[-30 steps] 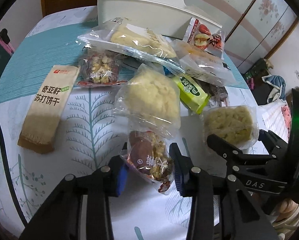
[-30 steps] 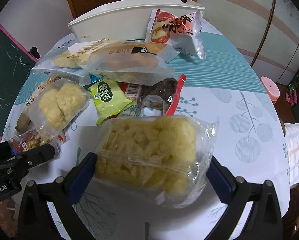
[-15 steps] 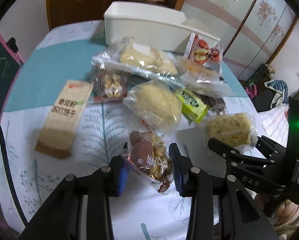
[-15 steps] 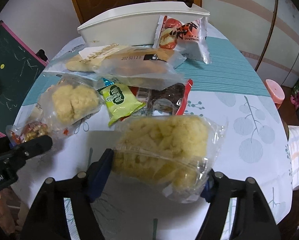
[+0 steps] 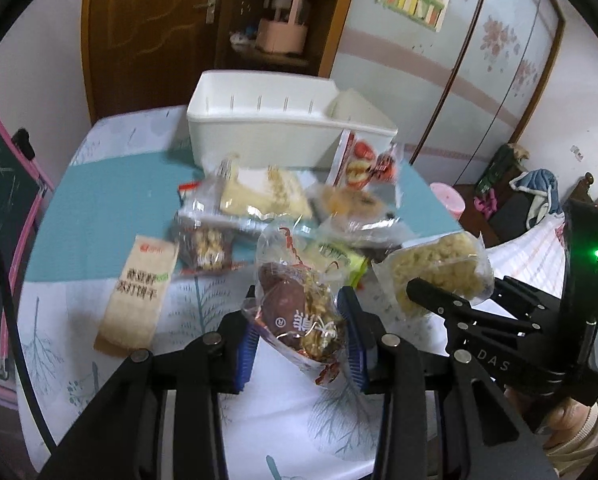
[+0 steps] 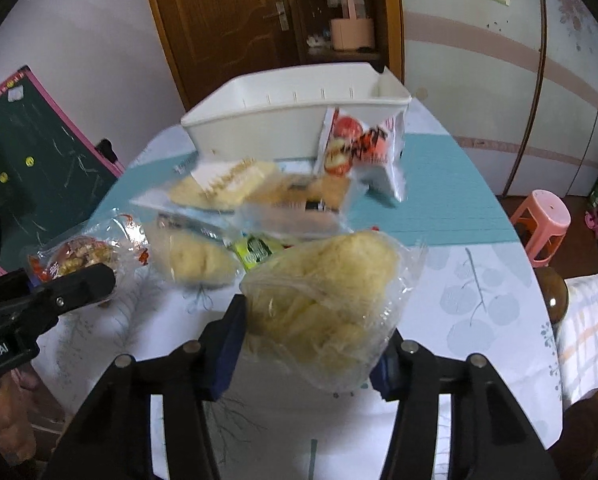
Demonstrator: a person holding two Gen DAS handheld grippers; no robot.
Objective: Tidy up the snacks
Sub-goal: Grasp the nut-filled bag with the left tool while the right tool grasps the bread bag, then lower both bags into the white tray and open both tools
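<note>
My left gripper is shut on a clear packet of dates with walnuts and holds it above the table. My right gripper is shut on a clear bag of yellow puffed cake, also lifted; it shows in the left wrist view too. A white plastic bin stands open at the far side of the table, also in the right wrist view. Several snack packets lie in a heap before it.
On the table lie a beige cracker pack, a walnut-date packet, a yellow pastry bag, a red-and-white packet leaning on the bin, and a green packet. A pink stool stands right of the table.
Both grippers have risen off the table with their packets and tilted up toward the bin. The right gripper's jaws have closed in tighter on the puffed cake bag.
</note>
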